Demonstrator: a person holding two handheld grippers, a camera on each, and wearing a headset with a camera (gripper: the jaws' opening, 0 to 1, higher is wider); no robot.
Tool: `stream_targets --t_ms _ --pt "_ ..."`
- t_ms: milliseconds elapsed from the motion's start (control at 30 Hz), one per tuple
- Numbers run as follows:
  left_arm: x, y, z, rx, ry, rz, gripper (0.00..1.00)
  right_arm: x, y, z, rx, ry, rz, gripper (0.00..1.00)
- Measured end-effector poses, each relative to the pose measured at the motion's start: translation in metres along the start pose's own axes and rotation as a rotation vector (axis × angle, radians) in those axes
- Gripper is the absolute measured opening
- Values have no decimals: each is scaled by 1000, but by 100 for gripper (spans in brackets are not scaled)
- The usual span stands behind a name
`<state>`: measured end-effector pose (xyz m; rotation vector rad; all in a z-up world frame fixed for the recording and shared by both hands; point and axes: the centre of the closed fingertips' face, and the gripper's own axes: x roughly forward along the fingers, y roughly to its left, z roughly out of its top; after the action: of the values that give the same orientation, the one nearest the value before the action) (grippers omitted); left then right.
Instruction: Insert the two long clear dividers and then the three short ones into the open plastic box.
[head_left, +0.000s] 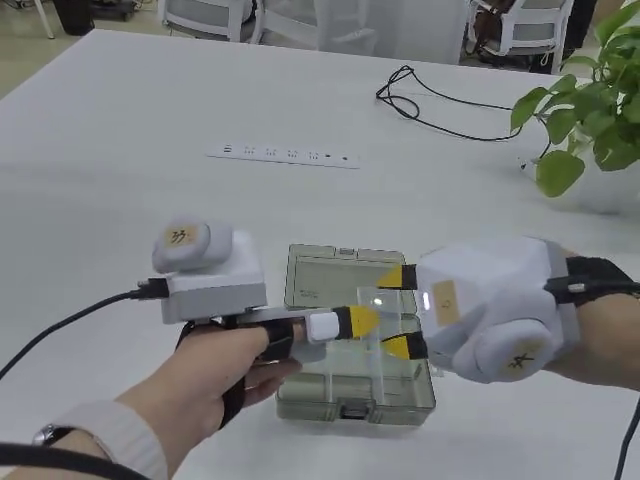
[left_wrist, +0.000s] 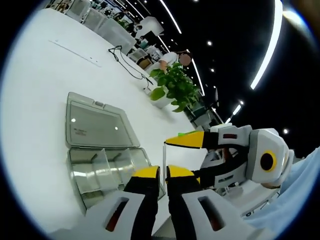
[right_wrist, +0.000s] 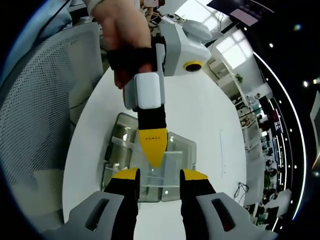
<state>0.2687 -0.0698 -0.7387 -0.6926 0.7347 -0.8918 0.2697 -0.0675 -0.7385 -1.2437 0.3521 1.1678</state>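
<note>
While the head view sets both claws over the open plastic box (head_left: 345, 398) on the white worktop (head_left: 120, 120), the left gripper view shows the grip most plainly. The left claw (left_wrist: 164, 173) is pinched nearly closed on a clear divider (left_wrist: 164, 151), seen edge-on as a thin line rising between the yellow tips. In the right gripper view the right claw (right_wrist: 159, 175) stands wide with nothing in it, its tips on either side of the left claw's tip, above the box. The box lid (head_left: 322, 272) lies open behind the base. Whether the held divider is long or short I cannot tell, since its clear edges wash out against the box. A clear panel seems to stand inside the base in the left gripper view, but it is hard to make out. The right claw's white body covers the box's right end in the head view. Farther off lie a white power strip (head_left: 285, 155) and a black cable (head_left: 440, 105), with a potted plant (head_left: 590, 110) at the right edge.
</note>
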Motion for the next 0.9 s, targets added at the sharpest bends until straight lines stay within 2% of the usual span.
stream_targets --t_ms 100,367,433,467,533,567,600,700,800,833,867,900 --pt "1 -2 0 -10 -1 -13 0 1 1 1 -3 -4 2 32" --pt "0 -2 -2 12 9 -16 0 0 4 2 -11 -18 14 32" --pt "0 -2 -3 29 13 -17 0 -1 5 2 -5 -33 32 35" --pt "0 -2 -2 56 12 -21 0 -1 8 7 61 -72 59 39" --pt "-2 -2 -3 70 25 -23 0 -4 5 8 119 -95 70 51" --pt "-3 -2 -4 115 43 -24 0 -8 0 9 143 -111 64 52" --pt "-3 -2 -6 140 56 -23 0 -10 -3 8 171 -120 62 51" --pt "-5 -5 -8 213 89 -42 0 -18 -6 9 272 -161 121 49" --pt "-6 -6 -11 300 116 -58 0 -22 -6 8 303 -180 157 43" --pt "-7 -9 -15 343 137 -81 0 -24 -3 9 337 -191 191 40" --pt "-7 -13 -17 358 142 -109 0 -25 -3 8 379 -194 203 39" --pt "-8 -12 -19 394 158 -113 0 -26 -3 8 425 -198 225 38"
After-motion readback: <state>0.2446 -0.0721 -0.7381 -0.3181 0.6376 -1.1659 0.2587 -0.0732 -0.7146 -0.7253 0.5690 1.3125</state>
